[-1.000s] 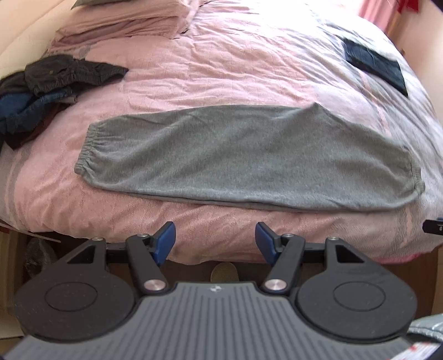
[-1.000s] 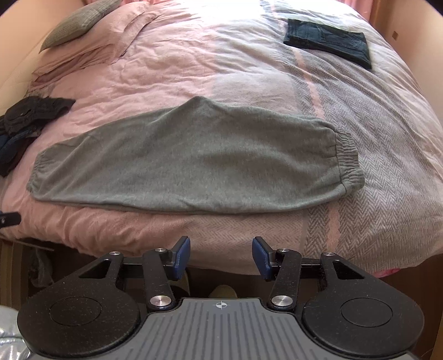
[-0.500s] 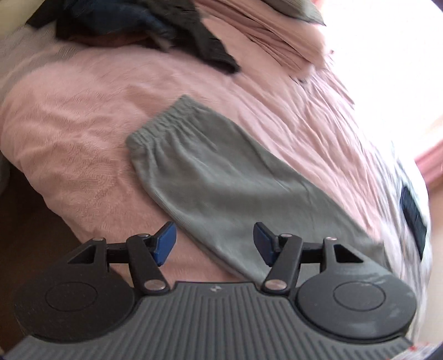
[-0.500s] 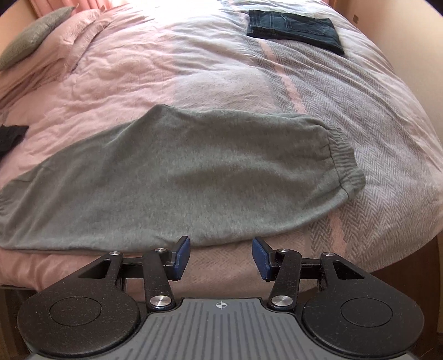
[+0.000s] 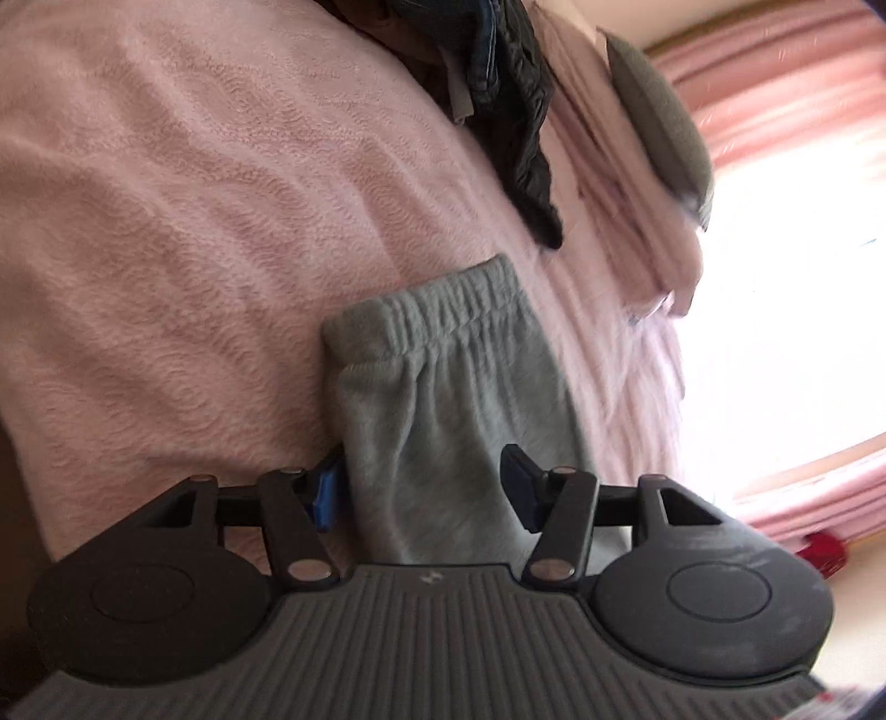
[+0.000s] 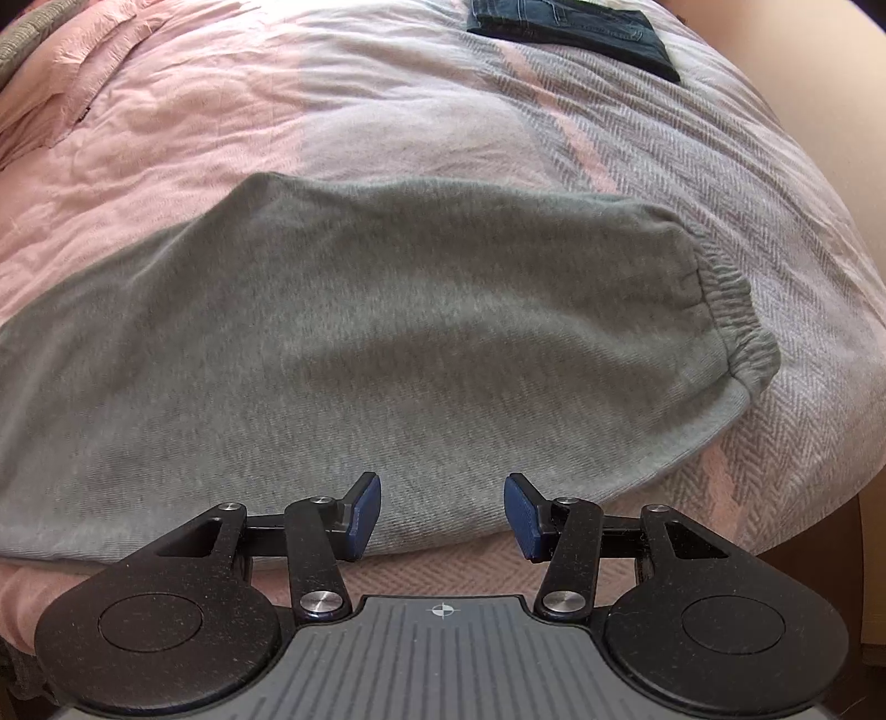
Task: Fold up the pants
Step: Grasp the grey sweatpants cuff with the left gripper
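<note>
Two gripper views share one landmark, the grey pants [image 5: 443,399] lying flat on the pink bedspread [image 5: 166,232]. From the left wrist, the left gripper [image 5: 423,490] straddles the leg near its elastic cuff; its jaws have just been closing, cloth between them, pads not yet pinching. Dark clothes [image 5: 515,111] lie beyond the cuff. From the right wrist, the right gripper [image 6: 443,512] hovers released over the pants' near edge; folded jeans [image 6: 576,27] lie well beyond.
</note>
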